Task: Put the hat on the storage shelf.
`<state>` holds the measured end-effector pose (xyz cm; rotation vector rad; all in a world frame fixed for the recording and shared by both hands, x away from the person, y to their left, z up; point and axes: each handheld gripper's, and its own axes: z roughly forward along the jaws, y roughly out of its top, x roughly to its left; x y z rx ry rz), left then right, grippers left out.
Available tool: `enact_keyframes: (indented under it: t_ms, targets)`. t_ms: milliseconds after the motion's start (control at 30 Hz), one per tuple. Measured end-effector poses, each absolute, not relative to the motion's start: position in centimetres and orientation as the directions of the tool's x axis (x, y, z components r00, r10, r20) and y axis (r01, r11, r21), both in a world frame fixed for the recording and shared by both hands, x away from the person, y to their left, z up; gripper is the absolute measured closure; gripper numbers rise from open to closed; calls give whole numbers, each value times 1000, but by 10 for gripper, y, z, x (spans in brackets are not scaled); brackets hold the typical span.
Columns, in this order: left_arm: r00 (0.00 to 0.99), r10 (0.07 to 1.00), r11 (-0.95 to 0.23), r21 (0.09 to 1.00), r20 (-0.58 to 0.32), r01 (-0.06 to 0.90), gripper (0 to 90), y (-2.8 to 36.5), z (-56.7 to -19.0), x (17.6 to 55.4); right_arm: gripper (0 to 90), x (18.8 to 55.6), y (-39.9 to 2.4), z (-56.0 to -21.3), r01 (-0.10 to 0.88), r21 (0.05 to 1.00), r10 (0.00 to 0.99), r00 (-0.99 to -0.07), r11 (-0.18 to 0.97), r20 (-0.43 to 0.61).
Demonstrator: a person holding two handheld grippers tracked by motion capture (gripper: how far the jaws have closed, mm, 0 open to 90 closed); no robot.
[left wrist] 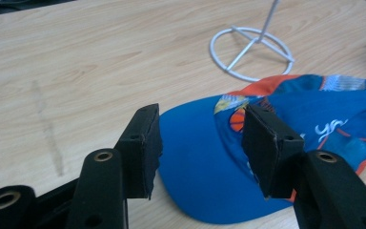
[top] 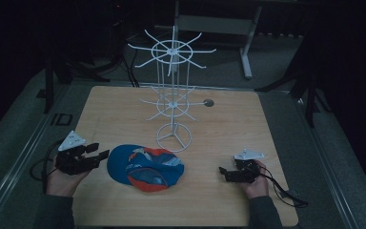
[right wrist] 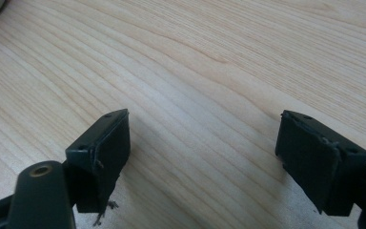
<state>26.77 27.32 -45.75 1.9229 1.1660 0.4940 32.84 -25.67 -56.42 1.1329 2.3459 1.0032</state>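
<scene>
The blue-and-orange cap (top: 145, 168) lay flat on the near middle of the table (top: 228, 129), just in front of the white wire rack (top: 173, 95). The left tool (left wrist: 201, 143) sat right at the brim, jaws spread with the blue brim showing between them, not yet pinching it. Best play here, I'd say: slide one jaw under the brim edge, bite well in, and lift level so the cap doesn't fold. The right tool (right wrist: 205, 157) hovered over bare wood at the near right, jaws wide apart, holding nothing.
</scene>
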Motion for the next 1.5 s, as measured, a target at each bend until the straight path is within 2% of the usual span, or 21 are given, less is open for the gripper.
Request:
enact_keyframes:
  t_ms: [733, 1500]
  targets:
    - [578, 813, -306, 791, -73, 530, 415, 246, -452, 283, 186, 328, -257, -564, 538, 725, 784, -621, 430, -4]
    - [745, 664, -447, 764, -64, 465, 299, 189, -459, 297, 186, 328, -257, -564, 539, 725, 784, -620, 430, -4]
